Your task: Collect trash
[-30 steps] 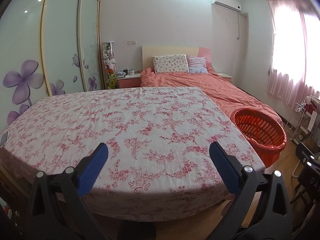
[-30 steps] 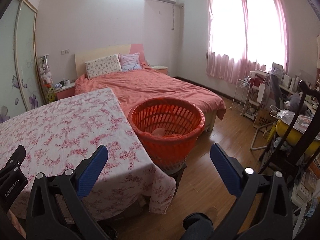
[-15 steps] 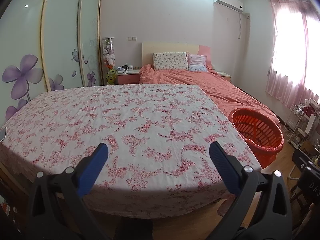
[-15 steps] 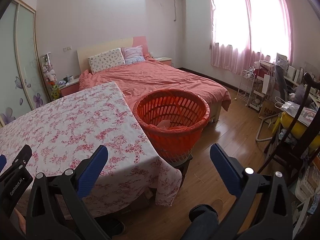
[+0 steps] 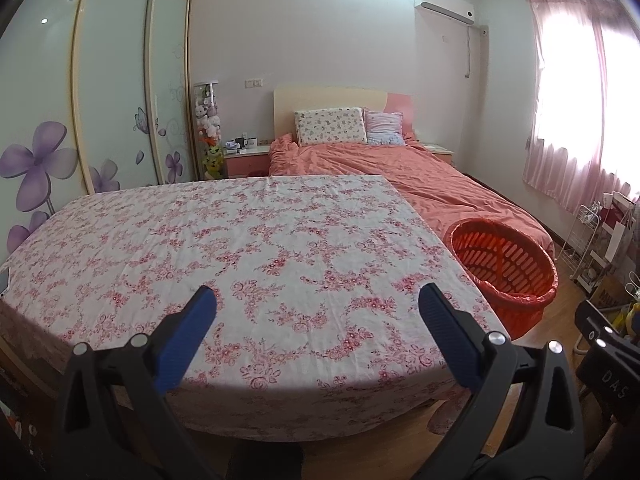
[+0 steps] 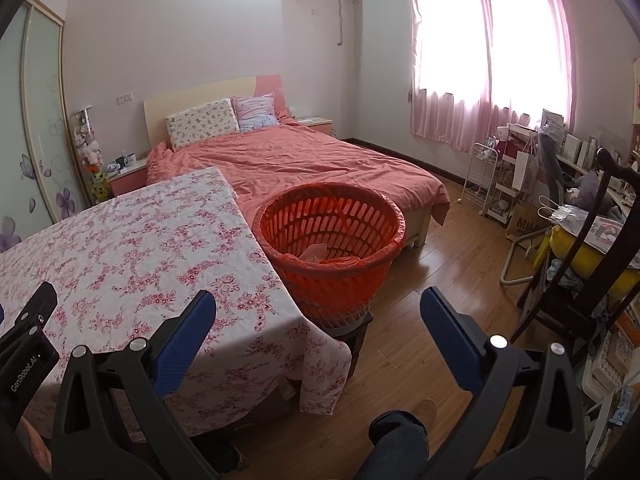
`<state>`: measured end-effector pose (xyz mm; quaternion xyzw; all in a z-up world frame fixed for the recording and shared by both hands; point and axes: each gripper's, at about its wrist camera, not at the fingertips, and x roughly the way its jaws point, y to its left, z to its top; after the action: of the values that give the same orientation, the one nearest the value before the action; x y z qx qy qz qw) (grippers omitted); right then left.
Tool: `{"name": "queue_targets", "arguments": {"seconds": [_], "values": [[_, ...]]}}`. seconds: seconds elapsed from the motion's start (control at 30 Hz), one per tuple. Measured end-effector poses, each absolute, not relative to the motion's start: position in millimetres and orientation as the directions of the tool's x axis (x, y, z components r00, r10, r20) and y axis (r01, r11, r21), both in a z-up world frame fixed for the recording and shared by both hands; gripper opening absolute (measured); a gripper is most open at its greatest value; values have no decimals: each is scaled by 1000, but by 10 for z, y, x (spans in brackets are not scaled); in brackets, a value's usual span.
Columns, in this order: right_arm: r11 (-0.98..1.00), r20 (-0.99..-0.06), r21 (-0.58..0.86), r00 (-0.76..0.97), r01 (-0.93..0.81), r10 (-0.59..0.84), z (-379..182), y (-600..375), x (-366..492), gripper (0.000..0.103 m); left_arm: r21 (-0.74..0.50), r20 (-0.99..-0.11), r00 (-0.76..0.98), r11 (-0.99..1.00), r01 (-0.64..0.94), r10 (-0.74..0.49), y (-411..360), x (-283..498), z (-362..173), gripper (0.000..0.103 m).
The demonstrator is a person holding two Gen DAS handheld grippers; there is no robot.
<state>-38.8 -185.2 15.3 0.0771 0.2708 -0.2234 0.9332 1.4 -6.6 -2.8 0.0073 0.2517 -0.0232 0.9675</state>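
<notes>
An orange slatted basket [image 6: 330,240] lined with an orange bag stands on a low stool at the table's right corner; crumpled pale trash [image 6: 316,251] lies inside it. The basket [image 5: 505,266] also shows at the right of the left wrist view. My left gripper [image 5: 318,322] hangs open above the near edge of the floral-cloth table [image 5: 240,248], nothing between its blue pads. My right gripper [image 6: 318,322] is open too, held above the table corner and floor, short of the basket. No loose trash shows on the tablecloth.
A bed with a salmon quilt [image 6: 304,160] lies beyond the table and basket. A dark chair [image 6: 592,264], a white rack [image 6: 482,178] and cluttered shelves fill the right side. Wardrobe doors [image 5: 100,92] stand left. A person's shoe [image 6: 400,430] is on the wood floor.
Both views have risen and pulled back slightly, so the table and basket sit lower and look smaller. Both grippers stay open and empty.
</notes>
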Motion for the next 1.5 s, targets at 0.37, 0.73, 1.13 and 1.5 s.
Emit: {"name": "queue_targets", "arguments": {"seconds": [0.37,0.73,1.13,1.5], "values": [[887,-518,27,765,461,-382,222,-1866,-385,101,4,-475,879,999,53,-45,-105,48,38,99],[891,-520,23,767,454,-377,228,-1852,-353,101,14,-475,879,999,41,-29,-102,65,45,99],[891,-520,22,766,454,-378,229,-1848,-352,101,13,-478,878,999,34,-24,-88,75,42,99],[891,-521,21,766,453,-377,229,-1847,-350,101,13,-478,878,999,35,-24,-86,75,40,99]]}}
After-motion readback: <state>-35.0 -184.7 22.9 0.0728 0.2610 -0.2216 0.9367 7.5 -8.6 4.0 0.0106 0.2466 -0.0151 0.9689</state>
